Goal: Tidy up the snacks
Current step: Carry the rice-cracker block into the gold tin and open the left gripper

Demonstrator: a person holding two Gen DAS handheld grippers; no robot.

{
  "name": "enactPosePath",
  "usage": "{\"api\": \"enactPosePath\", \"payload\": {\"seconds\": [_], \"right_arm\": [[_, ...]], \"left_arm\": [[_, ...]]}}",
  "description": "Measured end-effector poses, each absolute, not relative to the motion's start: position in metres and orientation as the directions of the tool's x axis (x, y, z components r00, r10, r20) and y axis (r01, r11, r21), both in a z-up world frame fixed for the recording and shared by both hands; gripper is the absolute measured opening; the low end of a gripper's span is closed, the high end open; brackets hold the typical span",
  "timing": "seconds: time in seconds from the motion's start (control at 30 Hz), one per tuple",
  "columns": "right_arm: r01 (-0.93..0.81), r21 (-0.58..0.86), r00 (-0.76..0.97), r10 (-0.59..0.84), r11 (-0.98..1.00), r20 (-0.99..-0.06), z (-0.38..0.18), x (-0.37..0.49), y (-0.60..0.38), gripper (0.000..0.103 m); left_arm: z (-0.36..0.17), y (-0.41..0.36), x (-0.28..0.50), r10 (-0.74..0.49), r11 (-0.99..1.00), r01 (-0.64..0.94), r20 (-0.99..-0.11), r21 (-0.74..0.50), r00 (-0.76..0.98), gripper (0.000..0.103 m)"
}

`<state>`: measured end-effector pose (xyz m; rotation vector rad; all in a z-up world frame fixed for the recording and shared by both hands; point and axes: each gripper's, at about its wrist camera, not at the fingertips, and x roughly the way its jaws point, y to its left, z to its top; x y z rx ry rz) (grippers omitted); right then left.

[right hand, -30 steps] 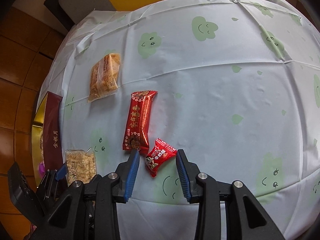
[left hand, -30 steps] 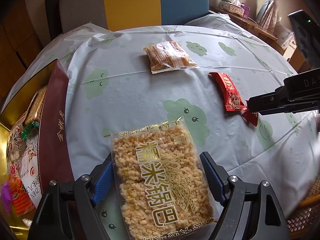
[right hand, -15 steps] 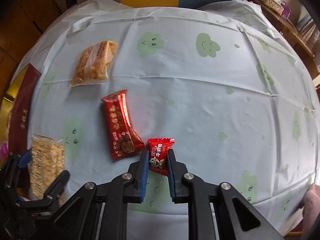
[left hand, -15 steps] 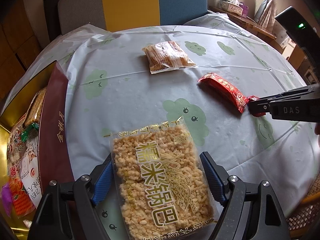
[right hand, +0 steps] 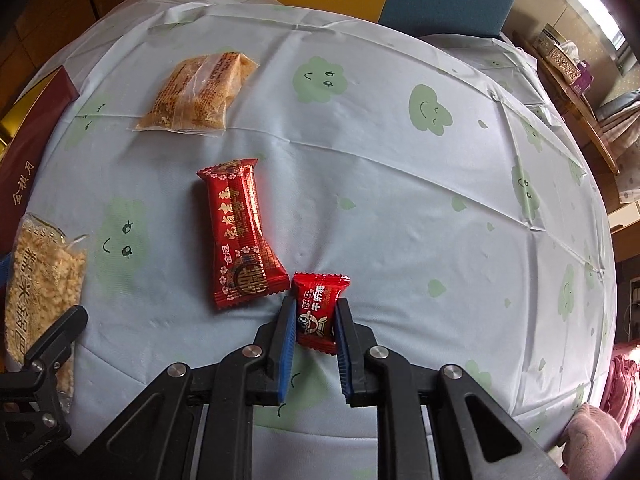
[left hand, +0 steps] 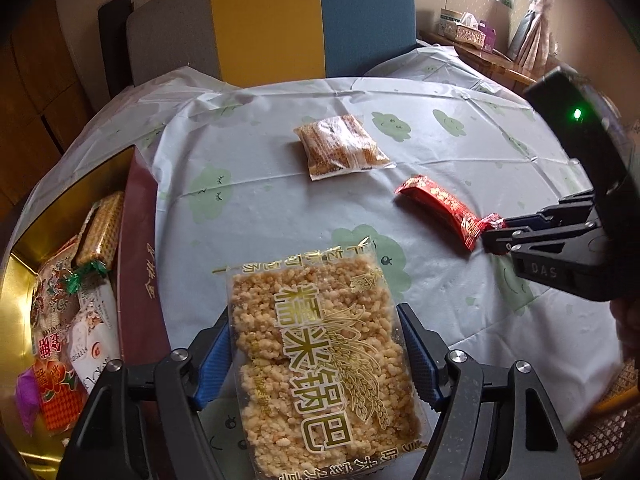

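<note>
Between my right tongs (right hand: 314, 320), clamped mid-body, the small red foil-wrapped candy (right hand: 318, 306) feels light, crinkly, slippery; my left tongs (left hand: 316, 354) have just been closing around the brittle clear rice-cracker packet (left hand: 320, 360), pads not yet pressing.

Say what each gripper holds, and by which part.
Right gripper: small red candy, clamped across its middle. Left gripper: nothing; it straddles the rice-cracker pack.

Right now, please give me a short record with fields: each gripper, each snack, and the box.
left gripper: jaws just closing around rice cracker pack
right gripper: shut on small red candy
long red bar: flat on tablecloth, beside candy
clear-wrapped biscuit pack: far side, untouched
gold box: left edge, holds several snacks
</note>
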<state>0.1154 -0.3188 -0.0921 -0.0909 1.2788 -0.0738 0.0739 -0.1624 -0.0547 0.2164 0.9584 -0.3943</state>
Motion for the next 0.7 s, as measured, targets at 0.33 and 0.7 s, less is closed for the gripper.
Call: {"api": "enactPosePath", "payload": {"seconds": [0.33, 0.7], "right_arm": [[-0.024, -0.146, 0.302, -0.132, 0.989, -0.944, -0.095, 0.107, -0.305, 0.018], [-0.045, -0.175, 0.315, -0.152, 0.984, -0.937, -0.096, 0.103, -0.299, 0.018]], "left_arm": [[0.000, -0.083, 0.085, -0.235, 0.960, 0.266, -0.780, -0.091, 0.580, 0.075], [0.001, 0.030, 0.089, -0.004, 0.998, -0.041, -0.783, -0.038, 0.622, 0.075]]}}
